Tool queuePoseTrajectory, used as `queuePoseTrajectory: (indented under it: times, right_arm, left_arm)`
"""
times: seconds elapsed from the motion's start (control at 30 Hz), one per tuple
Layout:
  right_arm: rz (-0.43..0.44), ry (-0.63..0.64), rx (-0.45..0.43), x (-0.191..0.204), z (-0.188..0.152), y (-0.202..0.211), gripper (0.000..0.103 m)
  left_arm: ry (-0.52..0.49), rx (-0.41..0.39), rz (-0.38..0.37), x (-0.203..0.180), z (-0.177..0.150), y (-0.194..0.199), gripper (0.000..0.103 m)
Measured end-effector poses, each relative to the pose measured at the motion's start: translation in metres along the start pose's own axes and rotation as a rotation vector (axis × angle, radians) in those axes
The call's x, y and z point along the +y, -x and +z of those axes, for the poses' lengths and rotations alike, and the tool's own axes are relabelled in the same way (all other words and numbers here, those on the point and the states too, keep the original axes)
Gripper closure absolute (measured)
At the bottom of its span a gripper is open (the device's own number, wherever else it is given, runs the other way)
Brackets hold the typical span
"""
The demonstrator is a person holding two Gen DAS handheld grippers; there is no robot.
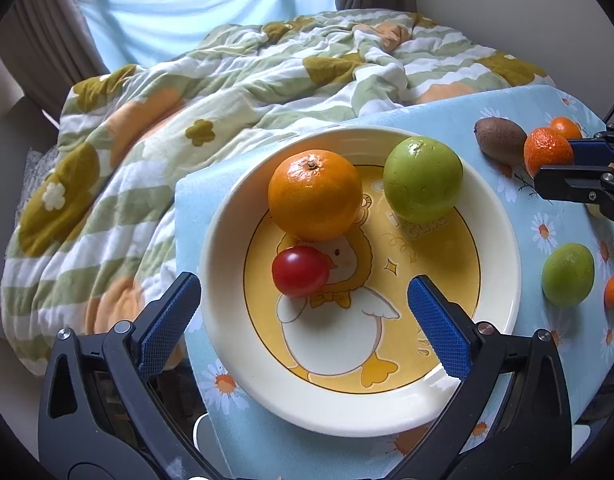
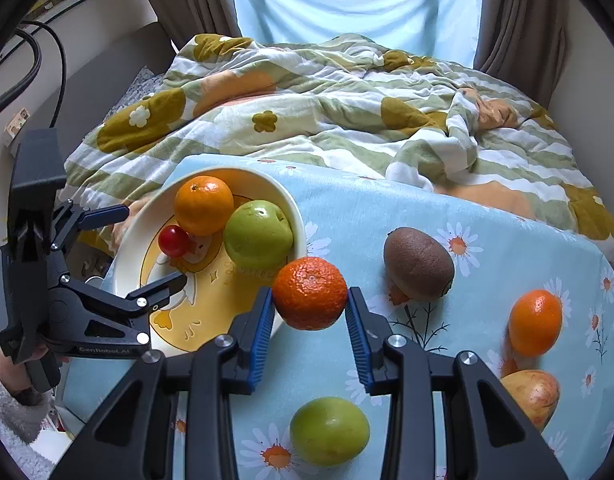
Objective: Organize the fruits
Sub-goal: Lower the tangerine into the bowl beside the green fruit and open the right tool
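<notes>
A cream plate with a yellow duck picture (image 1: 227, 280) (image 2: 127, 248) sits at the left of the blue daisy cloth. It holds an orange (image 1: 315, 196) (image 2: 204, 205), a green apple (image 1: 423, 180) (image 2: 258, 234) and a small red tomato (image 1: 300, 271) (image 2: 173, 241). My left gripper (image 1: 303, 320) (image 2: 155, 248) is open and empty over the plate. My right gripper (image 2: 310, 304) is shut on a small bumpy mandarin (image 2: 309, 293) (image 1: 547, 151) beside the plate's right rim.
On the cloth (image 2: 387, 208) lie a brown kiwi (image 2: 419, 264) (image 1: 501, 141), another mandarin (image 2: 535, 322), a green apple (image 2: 329, 431) (image 1: 567, 274) and a yellow-red fruit (image 2: 533, 396). A rumpled quilt (image 2: 327, 112) lies behind.
</notes>
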State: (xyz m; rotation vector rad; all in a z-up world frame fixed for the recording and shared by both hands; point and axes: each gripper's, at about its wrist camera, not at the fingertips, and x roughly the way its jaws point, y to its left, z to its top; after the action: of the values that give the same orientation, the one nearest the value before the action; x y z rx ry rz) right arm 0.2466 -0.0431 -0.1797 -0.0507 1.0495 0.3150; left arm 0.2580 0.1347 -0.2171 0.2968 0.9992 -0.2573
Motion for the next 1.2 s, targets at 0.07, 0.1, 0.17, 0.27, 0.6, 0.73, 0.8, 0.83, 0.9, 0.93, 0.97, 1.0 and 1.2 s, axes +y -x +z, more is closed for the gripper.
queuePoseTrajectory:
  times: [0.07,0.1,0.17,0.27,0.6,0.73,0.8,0.83,0.9,0.93,0.97,1.0,1.2]
  right_arm:
    - [0.003,0.012,0.002,0.002,0.001,0.001,0.069]
    - [0.008,0.019,0.004,0.003,0.002,0.001,0.069]
    - [0.019,0.039,0.012,0.008,0.003,-0.001,0.069]
    - [0.041,0.071,0.029,0.017,0.003,-0.006,0.070]
    - [0.077,0.166,0.054,0.046,0.000,-0.032,0.070]
    - [0.063,0.217,0.052,0.054,-0.001,-0.042,0.070]
    - [0.066,0.228,0.056,0.056,-0.001,-0.046,0.070]
    - [0.064,0.230,0.056,0.056,-0.001,-0.048,0.070]
    - [0.064,0.231,0.055,0.057,-0.001,-0.049,0.070]
    - [0.066,0.230,0.056,0.057,-0.001,-0.049,0.070]
    - [0.067,0.228,0.057,0.057,-0.001,-0.050,0.070]
    - [0.067,0.225,0.054,0.057,-0.001,-0.050,0.069]
    - [0.114,0.166,0.024,0.051,0.000,-0.044,0.014]
  left_arm:
    - [0.001,0.004,-0.010,0.000,-0.002,0.004,0.000]
    - [0.002,0.005,-0.013,0.000,-0.004,0.006,0.000]
    - [0.002,0.008,-0.016,0.000,-0.007,0.010,0.000]
    - [-0.001,0.014,-0.013,0.000,-0.014,0.015,0.000]
    - [0.011,0.031,-0.018,0.001,-0.037,0.027,0.000]
    - [0.007,0.031,-0.019,-0.001,-0.043,0.029,0.000]
    - [0.005,0.031,-0.014,-0.002,-0.045,0.030,0.000]
    - [0.002,0.030,-0.010,-0.002,-0.047,0.031,0.000]
    - [0.001,0.030,0.001,-0.002,-0.050,0.032,0.000]
    - [0.003,0.033,0.008,-0.002,-0.051,0.032,0.000]
    - [0.008,0.035,0.010,-0.001,-0.052,0.033,0.000]
    - [0.016,0.038,0.010,0.000,-0.053,0.033,0.000]
    - [0.017,0.034,0.036,0.002,-0.054,0.039,0.000]
